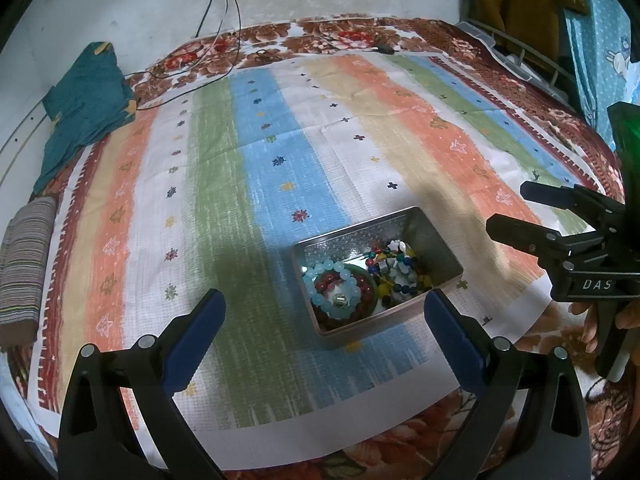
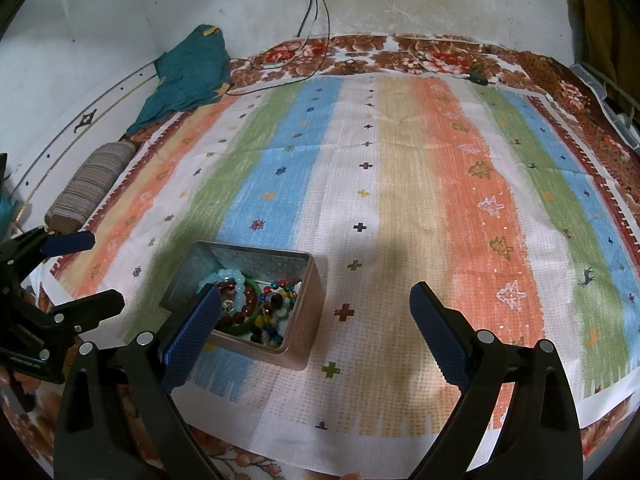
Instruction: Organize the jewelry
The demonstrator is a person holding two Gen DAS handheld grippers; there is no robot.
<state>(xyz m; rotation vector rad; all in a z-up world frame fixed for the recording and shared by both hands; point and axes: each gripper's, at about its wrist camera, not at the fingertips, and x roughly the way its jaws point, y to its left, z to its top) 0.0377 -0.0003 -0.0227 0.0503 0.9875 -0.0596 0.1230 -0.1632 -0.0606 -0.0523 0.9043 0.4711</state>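
All jewelry in view sits inside metal tin point(image 1: 436, 256): blue bead bracelet point(image 1: 320, 280), loose beads point(image 1: 396, 268) | striped cloth point(image 1: 280, 140) bare | left hand-held gripper point(image 1: 324, 312), right hand-held gripper point(image 2: 316, 304) both released, empty | stage unclear.

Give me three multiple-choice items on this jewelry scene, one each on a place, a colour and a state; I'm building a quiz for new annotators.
1. Where is the jewelry?
A. Spread over the striped cloth
B. Inside the metal tin
C. On the folded teal garment

2. What colour is the bracelet of large round beads lying on top at one end of the tin?
A. Light blue
B. Black
C. Orange

3. How do the two grippers stand?
A. Both shut on beads
B. Left shut, right open
C. Both open and holding nothing

Answers:
1 B: the beads and bracelets all lie in the metal tin.
2 A: the light blue bracelet is pale aqua.
3 C: the left gripper and right gripper both show wide gaps with nothing between.
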